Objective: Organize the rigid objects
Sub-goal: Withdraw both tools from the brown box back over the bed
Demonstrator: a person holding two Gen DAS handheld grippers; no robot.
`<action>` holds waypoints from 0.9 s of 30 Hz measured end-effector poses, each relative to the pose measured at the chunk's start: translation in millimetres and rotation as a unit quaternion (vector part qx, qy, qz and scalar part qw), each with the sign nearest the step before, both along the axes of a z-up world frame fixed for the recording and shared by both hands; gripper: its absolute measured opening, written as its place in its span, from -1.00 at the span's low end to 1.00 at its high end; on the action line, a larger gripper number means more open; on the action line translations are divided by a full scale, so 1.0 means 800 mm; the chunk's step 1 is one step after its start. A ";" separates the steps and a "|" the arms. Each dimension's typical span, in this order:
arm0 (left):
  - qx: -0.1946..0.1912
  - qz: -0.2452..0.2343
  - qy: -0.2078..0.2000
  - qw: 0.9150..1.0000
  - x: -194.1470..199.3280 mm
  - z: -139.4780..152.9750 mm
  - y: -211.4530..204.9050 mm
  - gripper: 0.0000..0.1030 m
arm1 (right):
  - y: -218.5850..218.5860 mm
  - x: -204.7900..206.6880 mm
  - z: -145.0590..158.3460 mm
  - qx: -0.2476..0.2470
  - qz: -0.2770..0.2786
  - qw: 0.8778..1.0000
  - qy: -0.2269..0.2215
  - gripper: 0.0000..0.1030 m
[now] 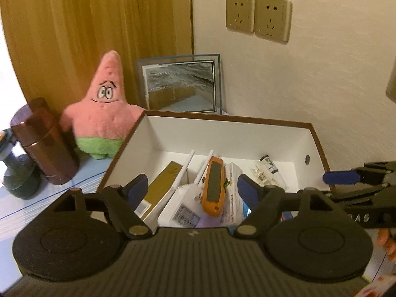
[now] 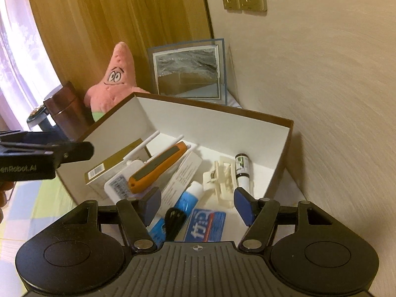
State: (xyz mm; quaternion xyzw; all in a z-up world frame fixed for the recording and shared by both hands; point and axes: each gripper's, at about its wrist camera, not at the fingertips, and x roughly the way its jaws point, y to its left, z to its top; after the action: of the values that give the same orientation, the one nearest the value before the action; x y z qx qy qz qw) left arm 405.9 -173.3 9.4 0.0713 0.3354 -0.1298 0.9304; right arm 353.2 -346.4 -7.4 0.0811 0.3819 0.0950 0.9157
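My right gripper (image 2: pixel 196 204) hangs with its jaws spread and empty over the near end of the brown box (image 2: pixel 217 111), directly above a blue-and-white tube (image 2: pixel 184 204), a black clip (image 2: pixel 174 220) and a blue carton (image 2: pixel 206 225). My left gripper (image 1: pixel 191 190) is equally wide and empty, poised over the box's other near corner, where an orange handheld device (image 1: pixel 214 185) lies across a white router (image 1: pixel 183 205) beside a gold box (image 1: pixel 158 193). Further in, a white hair claw (image 2: pixel 220 183) sits just beside a small dark vial (image 2: pixel 242 170). Beyond the box stand a pink starfish plush (image 1: pixel 104 109), a brown flask (image 1: pixel 44 143) and a framed picture (image 1: pixel 179 86) against the wall.

The sorting looks largely done, since the rigid items already lie inside. If anything is to be tidied, I judge the orange device the likeliest candidate: I would descend straight, straddle its narrow sides, and avoid nudging the router's antennas.
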 end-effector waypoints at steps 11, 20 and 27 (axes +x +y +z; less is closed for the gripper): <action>-0.014 0.034 0.011 0.999 -0.105 0.010 0.046 0.48 | 0.029 -0.083 0.020 0.018 -0.011 1.000 -0.009 0.21; -0.020 0.069 0.023 0.997 -0.209 0.013 0.103 0.48 | 0.077 -0.165 0.024 0.001 0.001 1.000 -0.001 0.21; -0.023 0.092 0.033 0.995 -0.288 0.013 0.145 0.48 | 0.114 -0.231 0.026 0.013 0.014 1.000 0.004 0.21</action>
State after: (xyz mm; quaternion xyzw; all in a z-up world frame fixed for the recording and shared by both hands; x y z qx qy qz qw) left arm 175.7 -57.0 19.5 0.0147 0.3680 -0.0537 0.9281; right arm 168.4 -255.1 13.2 0.0882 0.3857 0.1127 0.9115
